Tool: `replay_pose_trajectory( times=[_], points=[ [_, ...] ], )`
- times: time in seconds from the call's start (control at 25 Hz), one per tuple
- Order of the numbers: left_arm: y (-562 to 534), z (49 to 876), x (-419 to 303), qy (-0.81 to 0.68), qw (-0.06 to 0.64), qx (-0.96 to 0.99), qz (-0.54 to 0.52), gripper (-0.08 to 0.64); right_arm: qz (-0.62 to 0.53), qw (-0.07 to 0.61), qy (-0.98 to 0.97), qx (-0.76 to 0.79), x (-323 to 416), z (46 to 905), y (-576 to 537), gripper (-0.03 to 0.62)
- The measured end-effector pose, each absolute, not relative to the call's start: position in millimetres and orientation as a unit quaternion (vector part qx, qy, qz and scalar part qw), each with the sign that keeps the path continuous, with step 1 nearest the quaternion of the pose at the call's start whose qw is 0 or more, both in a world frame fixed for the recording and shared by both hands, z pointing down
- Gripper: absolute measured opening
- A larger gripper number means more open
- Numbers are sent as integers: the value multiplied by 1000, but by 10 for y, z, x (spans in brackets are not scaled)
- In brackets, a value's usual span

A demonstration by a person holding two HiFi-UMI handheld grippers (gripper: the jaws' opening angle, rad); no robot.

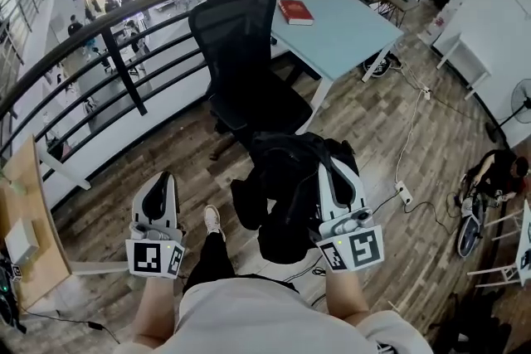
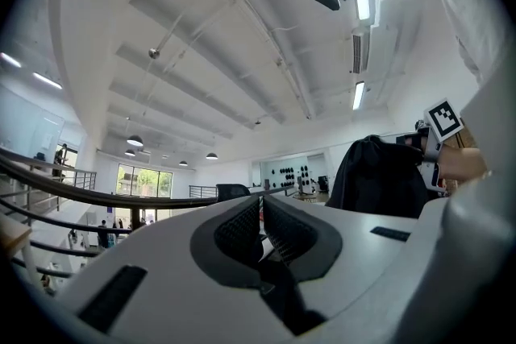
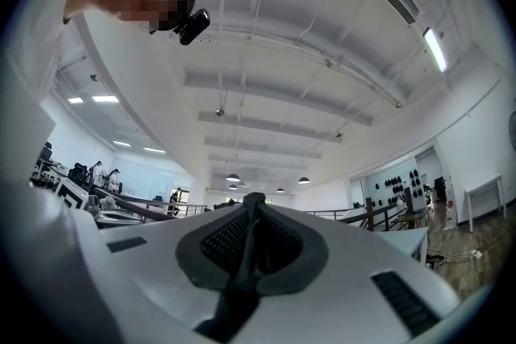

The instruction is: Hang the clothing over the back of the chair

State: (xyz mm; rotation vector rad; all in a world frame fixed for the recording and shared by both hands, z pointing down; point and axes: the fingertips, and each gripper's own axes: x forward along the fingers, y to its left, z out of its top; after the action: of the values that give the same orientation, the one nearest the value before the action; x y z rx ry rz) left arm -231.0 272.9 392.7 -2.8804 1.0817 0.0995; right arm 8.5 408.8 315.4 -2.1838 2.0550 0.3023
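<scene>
A black office chair (image 1: 241, 37) stands ahead on the wood floor, its backrest toward the railing and its seat (image 1: 270, 108) facing me; it also shows small in the left gripper view (image 2: 232, 191). The black clothing (image 1: 282, 195) hangs in a bunch from my right gripper (image 1: 330, 166), just in front of the seat. A strip of its fabric (image 3: 246, 254) is pinched between the pads, so that gripper (image 3: 254, 201) is shut on it. The left gripper view shows the garment (image 2: 379, 177) at its right. My left gripper (image 1: 160, 178) is to the left, its jaws (image 2: 260, 201) shut and holding nothing.
A light blue table (image 1: 348, 29) with a red book (image 1: 295, 11) stands behind the chair on the right. A black railing (image 1: 124, 21) curves along the back and left. A wooden desk (image 1: 33, 244) sits at the left edge. A power strip (image 1: 404, 193) and cables lie on the floor at right.
</scene>
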Motion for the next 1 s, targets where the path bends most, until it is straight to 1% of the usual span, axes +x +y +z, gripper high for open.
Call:
replay_pose_trajectory(
  times=[0.24, 0.4, 0.56, 0.72, 1.0],
  points=[
    [1680, 4156, -1809, 326, 19, -945, 17, 35, 95, 58, 663, -740, 494, 3160, 3373, 29],
    [830, 4016, -1508, 310, 24, -950, 25, 35, 89, 51, 644, -758, 790, 3053, 2827, 29],
    [115, 3866, -1293, 299, 20, -953, 34, 35, 74, 67, 626, -774, 1034, 2892, 2353, 29],
    [-374, 3836, -1150, 287, 13, -957, 41, 35, 68, 76, 613, -783, 1209, 2804, 1800, 29],
    [-971, 3879, -1058, 271, -2, -962, 45, 34, 82, 77, 612, -783, 1269, 2707, 1024, 29]
  ],
)
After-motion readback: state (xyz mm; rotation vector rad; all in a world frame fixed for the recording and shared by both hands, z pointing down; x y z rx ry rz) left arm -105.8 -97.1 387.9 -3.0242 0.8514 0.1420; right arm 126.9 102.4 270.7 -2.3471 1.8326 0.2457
